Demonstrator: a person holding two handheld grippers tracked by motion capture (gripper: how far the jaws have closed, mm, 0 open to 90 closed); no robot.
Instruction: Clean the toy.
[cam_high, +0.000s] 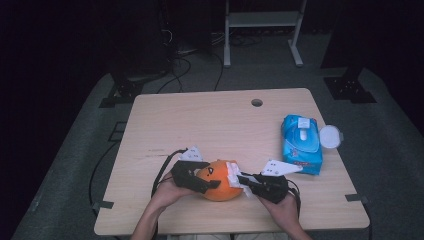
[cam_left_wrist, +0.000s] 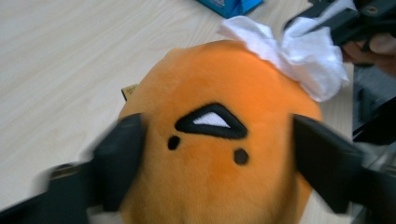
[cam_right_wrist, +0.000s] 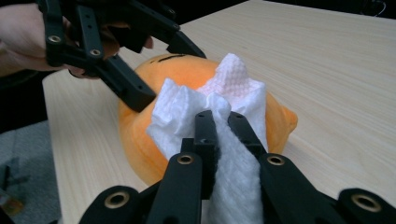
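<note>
Dark floor and cable runs surround my pale wooden worktop (cam_high: 215, 125), and nearly everything that matters sits at its near edge, about 6 o'clock from the middle in the high view. That is where the orange plush toy (cam_high: 220, 180) lies, squat and rounded, its stitched face turned up toward my left side.

My left claw (cam_high: 196, 178) comes at the toy from 9 o'clock. Its jaws straddle the plush body, one on each flank in the left gripper view; they are partly spread, and I cannot tell for sure whether the pads press into the fur or only bracket it.

My right claw (cam_high: 248, 182) comes from 3 o'clock, pinched tight on a crumpled white tissue (cam_right_wrist: 210, 116). Seen along its jaws in the right gripper view, the wad lies straight ahead at 12 o'clock, bunched against the near upper side of the toy, with the left claw beyond at 10 o'clock.

So the relation that counts, as I judge it: the toy lies directly in front of the tissue, touching it, and my right hand (cam_high: 285, 210) is the one set to wipe across the plush while the left steadies it. A blue pack of wipes (cam_high: 301, 142) rests well apart at 2 o'clock from the toy.
</note>
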